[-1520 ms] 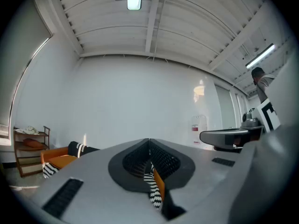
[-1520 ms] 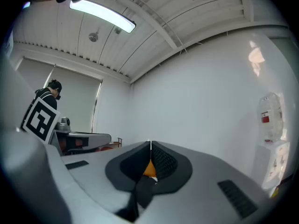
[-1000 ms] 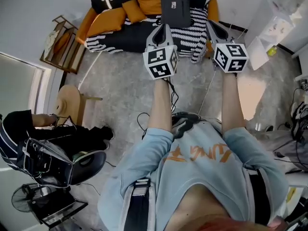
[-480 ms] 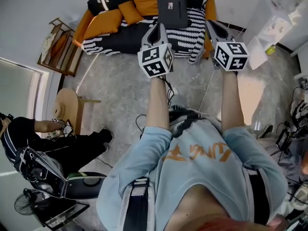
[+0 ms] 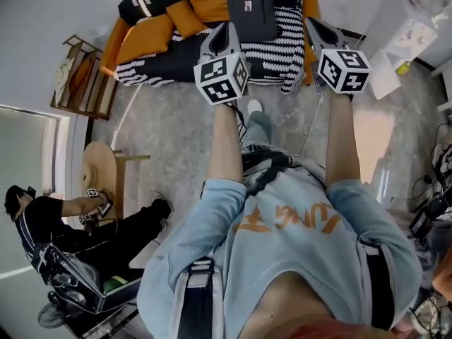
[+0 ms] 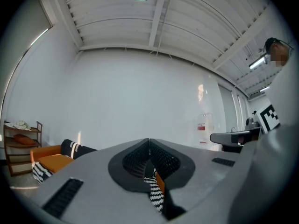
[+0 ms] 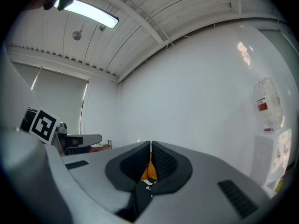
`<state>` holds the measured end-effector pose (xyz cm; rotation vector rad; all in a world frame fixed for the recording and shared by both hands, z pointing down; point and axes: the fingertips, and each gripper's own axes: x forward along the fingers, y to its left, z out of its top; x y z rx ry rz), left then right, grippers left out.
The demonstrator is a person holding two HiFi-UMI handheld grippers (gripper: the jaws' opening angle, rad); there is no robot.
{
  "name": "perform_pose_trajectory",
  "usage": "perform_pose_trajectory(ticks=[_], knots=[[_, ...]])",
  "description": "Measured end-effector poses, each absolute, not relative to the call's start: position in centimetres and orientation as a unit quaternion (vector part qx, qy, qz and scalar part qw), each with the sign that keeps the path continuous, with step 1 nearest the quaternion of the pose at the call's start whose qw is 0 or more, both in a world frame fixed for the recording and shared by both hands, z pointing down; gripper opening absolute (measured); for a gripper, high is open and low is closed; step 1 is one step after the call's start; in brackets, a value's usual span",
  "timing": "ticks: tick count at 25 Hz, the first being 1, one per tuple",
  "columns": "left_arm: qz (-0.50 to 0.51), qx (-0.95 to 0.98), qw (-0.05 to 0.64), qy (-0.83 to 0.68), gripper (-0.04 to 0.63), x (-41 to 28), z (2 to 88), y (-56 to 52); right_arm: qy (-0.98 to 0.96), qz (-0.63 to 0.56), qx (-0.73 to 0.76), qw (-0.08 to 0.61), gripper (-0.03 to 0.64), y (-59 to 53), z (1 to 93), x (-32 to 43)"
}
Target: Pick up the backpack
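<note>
Closing in on the black rectangular fabric backpack (image 5: 251, 9), left tongs (image 5: 227, 27) and right tongs (image 5: 309, 21) stay clamped shut, empty; unopened, they'd only shove it.

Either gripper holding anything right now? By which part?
Nothing held. Left gripper and right gripper are both shut and empty; the backpack sits on the sofa ahead.

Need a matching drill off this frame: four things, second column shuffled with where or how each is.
Things: 1 backpack; 2 wooden shelf; 3 left gripper; 4 seated person.
Places or states: A jaws shut, empty; B on the sofa; C lower left of the head view; D upper left, at the sofa's end.
Pairs: 1-B, 2-D, 3-A, 4-C.
</note>
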<state>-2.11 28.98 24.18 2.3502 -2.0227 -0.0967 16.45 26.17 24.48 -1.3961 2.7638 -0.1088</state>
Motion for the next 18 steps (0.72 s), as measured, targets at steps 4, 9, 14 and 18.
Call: perform_pose_trajectory(ticks=[4,9,14,18], knots=[[-0.031,0.758,0.027,-0.651,0.023,-4.9,25.4,21.7,0.889,-0.032,-0.455,0.033,0.029,19.1,25.1,13.9],[-0.027,0.761,0.052,-0.646,0.023,-7.7,26.1,11.7,0.891,-0.046,-0.451,0.037,0.029,11.0,26.1,10.4],[0.048,0.784,0.133,-0.605,0.023,-6.4,34.6,4.2,0.862,-0.129,-0.490,0.004,0.029,4.1,33.8,10.8],[0.097,0.785,0.187,-0.583,0.023,-7.2,40.2,-0.2,0.842,-0.084,-0.522,-0.105,0.029,-0.1,37.3,9.7]])
